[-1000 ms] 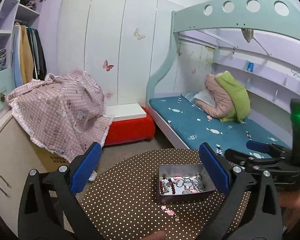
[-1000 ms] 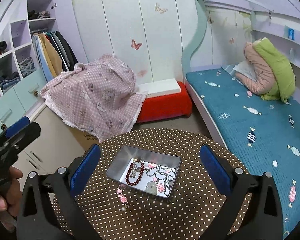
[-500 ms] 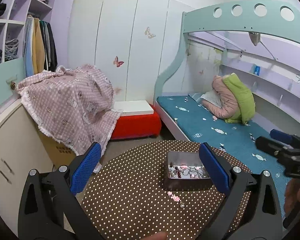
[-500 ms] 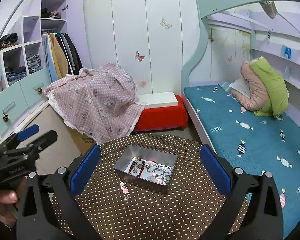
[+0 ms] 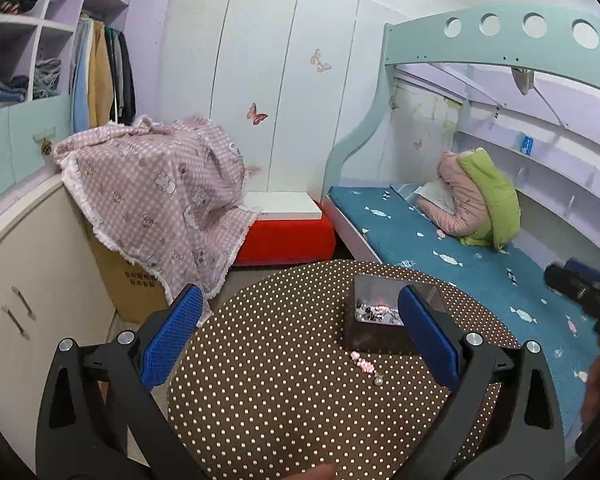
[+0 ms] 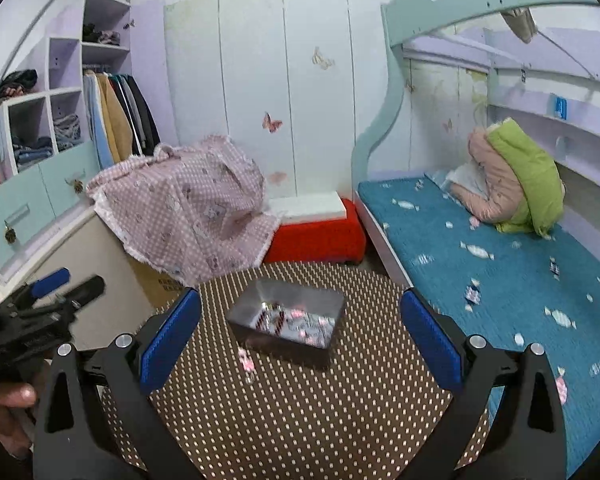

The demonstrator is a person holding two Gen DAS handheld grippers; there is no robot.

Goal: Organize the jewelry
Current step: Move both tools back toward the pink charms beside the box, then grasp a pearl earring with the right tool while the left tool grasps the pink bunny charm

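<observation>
A metal tin (image 5: 374, 338) (image 6: 284, 346) holding beads and bracelets stands on a round brown polka-dot table (image 5: 268, 380) (image 6: 300, 408). A pink bead trinket (image 5: 365, 365) (image 6: 245, 362) lies on the cloth in front of the tin. My left gripper (image 5: 300, 340) is open and empty, held above the table's near side. My right gripper (image 6: 300, 336) is open and empty, above and behind the tin. Each gripper shows at the edge of the other's view, the right one (image 5: 580, 284) and the left one (image 6: 44, 300).
A bed with a blue sheet (image 5: 440, 248) runs along the right. A red bench (image 5: 288, 236) and a box under a pink checked cloth (image 5: 156, 196) stand beyond the table. A cabinet (image 5: 20, 280) is on the left.
Both grippers have pulled back and tilted up from the table. The tin now looks smaller and is seen more from the side. Both stay open and empty.
</observation>
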